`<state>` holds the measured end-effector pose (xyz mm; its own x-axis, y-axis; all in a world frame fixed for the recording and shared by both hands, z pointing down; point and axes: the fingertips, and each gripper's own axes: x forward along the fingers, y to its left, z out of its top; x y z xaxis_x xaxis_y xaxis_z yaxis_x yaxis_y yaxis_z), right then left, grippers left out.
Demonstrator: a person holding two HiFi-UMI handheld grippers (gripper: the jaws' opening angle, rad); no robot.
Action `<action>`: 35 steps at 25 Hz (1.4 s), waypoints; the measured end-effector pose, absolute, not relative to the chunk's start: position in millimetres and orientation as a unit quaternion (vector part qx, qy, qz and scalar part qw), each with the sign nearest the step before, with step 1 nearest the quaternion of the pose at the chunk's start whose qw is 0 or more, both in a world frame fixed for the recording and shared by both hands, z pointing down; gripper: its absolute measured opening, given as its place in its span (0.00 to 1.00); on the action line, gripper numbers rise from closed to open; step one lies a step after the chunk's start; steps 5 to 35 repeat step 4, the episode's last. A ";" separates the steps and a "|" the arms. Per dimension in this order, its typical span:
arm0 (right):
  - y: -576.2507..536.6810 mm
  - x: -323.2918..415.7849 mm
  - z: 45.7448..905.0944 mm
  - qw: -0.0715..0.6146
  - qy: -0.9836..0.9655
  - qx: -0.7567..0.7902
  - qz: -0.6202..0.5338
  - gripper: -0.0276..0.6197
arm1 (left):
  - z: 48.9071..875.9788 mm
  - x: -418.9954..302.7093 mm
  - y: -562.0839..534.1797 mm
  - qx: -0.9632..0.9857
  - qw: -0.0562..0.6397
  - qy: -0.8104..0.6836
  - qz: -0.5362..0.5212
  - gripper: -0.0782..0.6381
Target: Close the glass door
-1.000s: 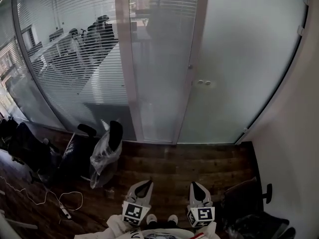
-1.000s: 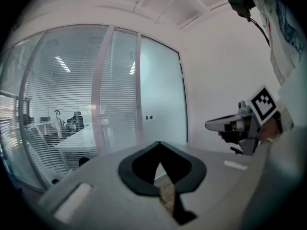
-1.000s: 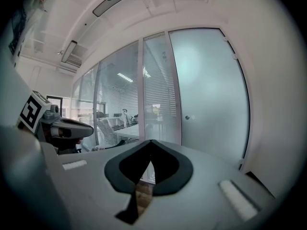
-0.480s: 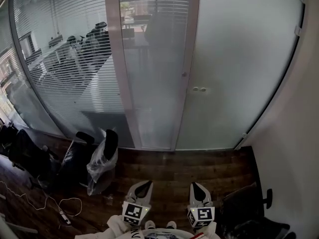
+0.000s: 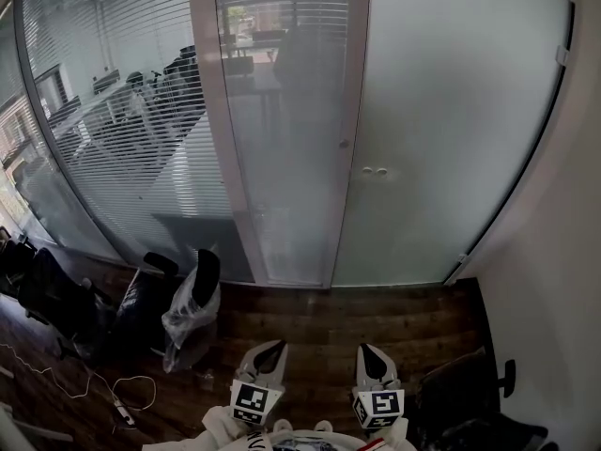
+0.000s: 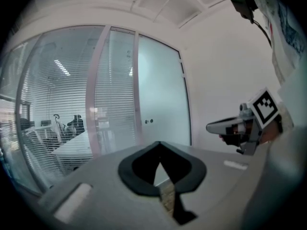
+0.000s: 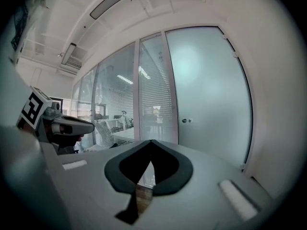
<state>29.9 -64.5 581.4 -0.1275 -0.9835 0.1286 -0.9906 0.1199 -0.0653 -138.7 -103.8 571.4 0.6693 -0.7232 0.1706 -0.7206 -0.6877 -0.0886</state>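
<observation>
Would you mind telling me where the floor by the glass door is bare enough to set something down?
The wooden floor directly before the frosted glass door is bare, bordered left by the plastic-wrapped chair and right by the dark chair near the wall. The left side is crowded: black chairs and a loose white cable.

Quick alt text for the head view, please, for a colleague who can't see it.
A frosted glass door with a small knob stands ahead, looking shut against its frame. The left gripper and right gripper hang low over the wood floor, shut and empty.
</observation>
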 end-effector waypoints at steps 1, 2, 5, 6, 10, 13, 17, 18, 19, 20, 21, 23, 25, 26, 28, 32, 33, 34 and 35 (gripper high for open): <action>-65.0 31.2 581.5 0.027 -0.748 0.660 0.068 0.05 | 571.0 -137.7 -104.6 -0.913 0.007 0.396 -0.096 0.11; -65.4 32.7 581.2 0.027 -0.748 0.660 0.068 0.05 | 570.4 -136.3 -105.2 -0.913 0.007 0.396 -0.096 0.11; -65.8 35.9 580.4 0.028 -0.748 0.660 0.070 0.05 | 568.9 -133.2 -105.9 -0.913 0.006 0.396 -0.096 0.11; -65.8 35.9 580.4 0.028 -0.748 0.660 0.070 0.05 | 568.9 -133.2 -105.9 -0.913 0.006 0.396 -0.096 0.11; -65.8 35.9 580.4 0.028 -0.748 0.660 0.070 0.05 | 568.9 -133.2 -105.9 -0.913 0.006 0.396 -0.096 0.11; -65.8 35.9 580.4 0.028 -0.748 0.660 0.070 0.05 | 568.9 -133.2 -105.9 -0.913 0.006 0.396 -0.096 0.11; -65.8 35.9 580.4 0.028 -0.748 0.660 0.070 0.05 | 568.9 -133.2 -105.9 -0.913 0.006 0.396 -0.096 0.11; -65.8 35.9 580.4 0.028 -0.748 0.660 0.070 0.05 | 568.9 -133.2 -105.9 -0.913 0.006 0.396 -0.096 0.11; -65.8 35.9 580.4 0.028 -0.748 0.660 0.070 0.05 | 568.9 -133.2 -105.9 -0.913 0.006 0.396 -0.096 0.11; -65.8 35.9 580.4 0.028 -0.748 0.660 0.070 0.05 | 568.9 -133.2 -105.9 -0.913 0.006 0.396 -0.096 0.11; -65.8 35.9 580.4 0.028 -0.748 0.660 0.070 0.05 | 568.9 -133.2 -105.9 -0.913 0.006 0.396 -0.096 0.11; -65.8 35.9 580.4 0.028 -0.748 0.660 0.070 0.05 | 568.9 -133.2 -105.9 -0.913 0.006 0.396 -0.096 0.11; -65.8 35.9 580.4 0.028 -0.748 0.660 0.070 0.05 | 568.9 -133.2 -105.9 -0.913 0.006 0.396 -0.096 0.11; -65.8 35.9 580.4 0.028 -0.748 0.660 0.070 0.05 | 568.9 -133.2 -105.9 -0.913 0.006 0.396 -0.096 0.11; -65.8 35.9 580.4 0.028 -0.748 0.660 0.070 0.05 | 568.9 -133.2 -105.9 -0.913 0.006 0.396 -0.096 0.11; -65.8 35.9 580.4 0.028 -0.748 0.660 0.070 0.05 | 568.9 -133.2 -105.9 -0.913 0.006 0.396 -0.096 0.11; -65.8 35.9 580.4 0.028 -0.748 0.660 0.070 0.05 | 568.9 -133.2 -105.9 -0.913 0.006 0.396 -0.096 0.11; -65.8 35.9 580.4 0.028 -0.748 0.660 0.070 0.05 | 568.9 -133.2 -105.9 -0.913 0.006 0.396 -0.096 0.11; -65.8 35.9 580.4 0.028 -0.748 0.660 0.070 0.05 | 568.9 -133.2 -105.9 -0.913 0.006 0.396 -0.096 0.11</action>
